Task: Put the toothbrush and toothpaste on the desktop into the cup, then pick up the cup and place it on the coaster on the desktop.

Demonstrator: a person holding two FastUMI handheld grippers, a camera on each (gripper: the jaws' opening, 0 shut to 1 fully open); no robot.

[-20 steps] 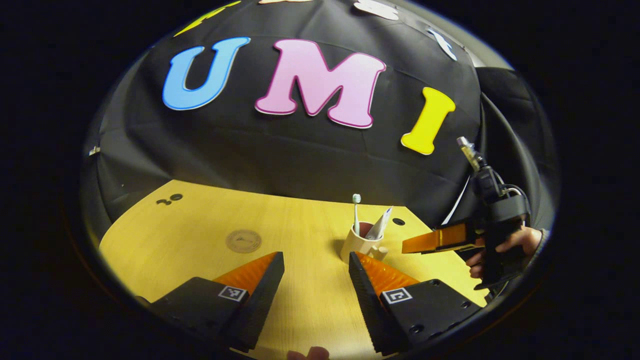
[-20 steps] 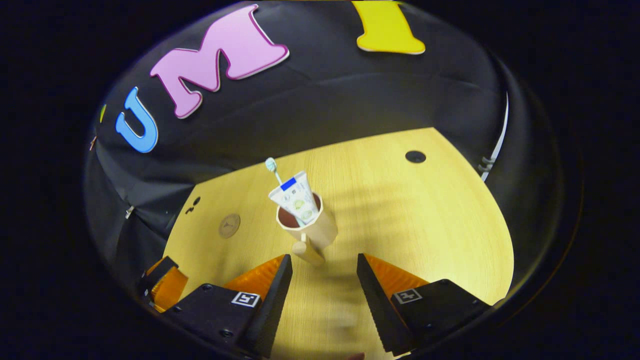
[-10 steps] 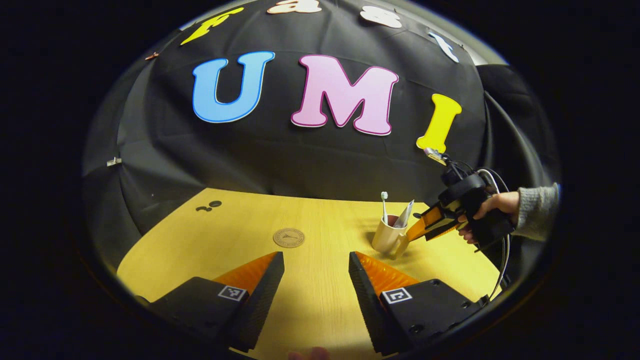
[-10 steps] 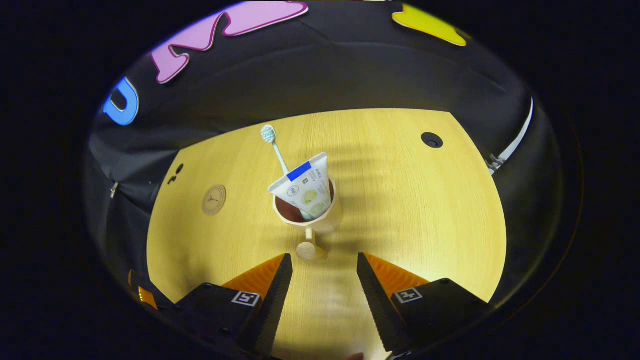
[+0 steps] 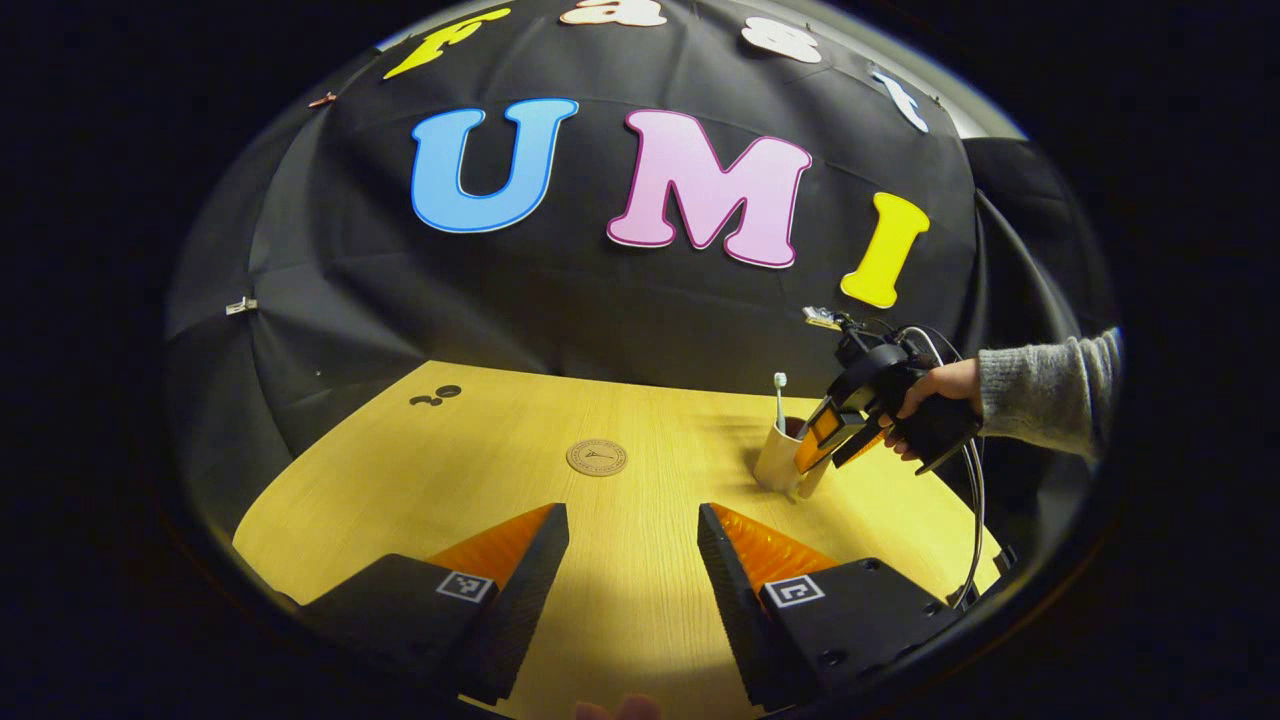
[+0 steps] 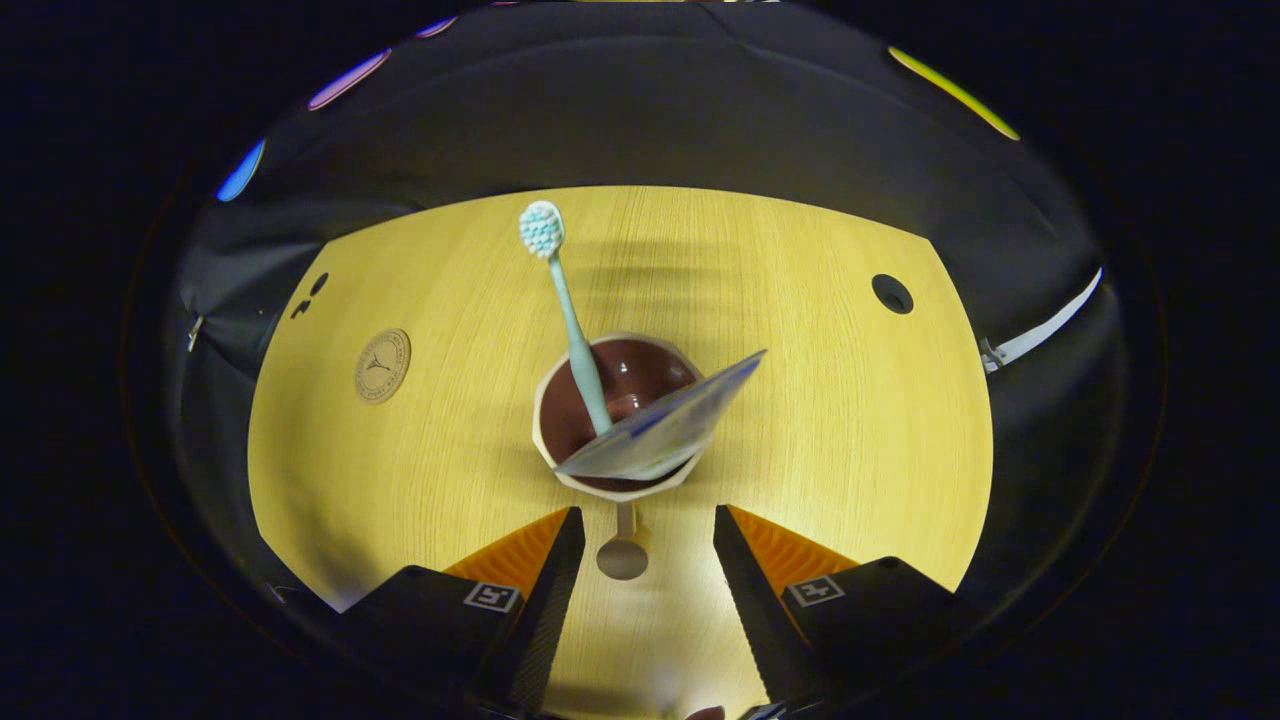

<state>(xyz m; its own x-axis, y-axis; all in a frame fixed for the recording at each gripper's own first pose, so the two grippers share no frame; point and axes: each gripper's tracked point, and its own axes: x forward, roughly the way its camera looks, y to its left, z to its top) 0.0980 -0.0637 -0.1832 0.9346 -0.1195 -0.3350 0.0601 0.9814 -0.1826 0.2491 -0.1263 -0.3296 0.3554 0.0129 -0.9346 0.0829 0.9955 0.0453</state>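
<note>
- The cup [image 6: 620, 420] stands upright on the wooden bench [image 6: 860, 430], cream outside and dark brown inside.
- The toothbrush [image 6: 565, 300] stands in the cup, leaning on its rim, with the bristle head up and well above the rim.
- The toothpaste [image 6: 665, 430] also sits in the cup, its flat end lying across the near side of the opening.
- The cup's handle [image 6: 623, 548] points toward the right gripper [image 6: 640, 580] and lies in the gap between that gripper's fingers; the fingers stand apart and neither touches the handle.
- In the left gripper view, the right gripper [image 5: 830, 440] tilts down over the cup [image 5: 778, 462], held by a hand [image 5: 935, 395] in a grey sleeve [image 5: 1045, 393].
- The round coaster [image 5: 597, 457] lies flat on the bench to the left of the cup, well apart from it.
- The left gripper [image 5: 632, 570] hangs over the near edge of the bench [image 5: 480, 470] with its fingers wide apart, holding nothing.
</note>
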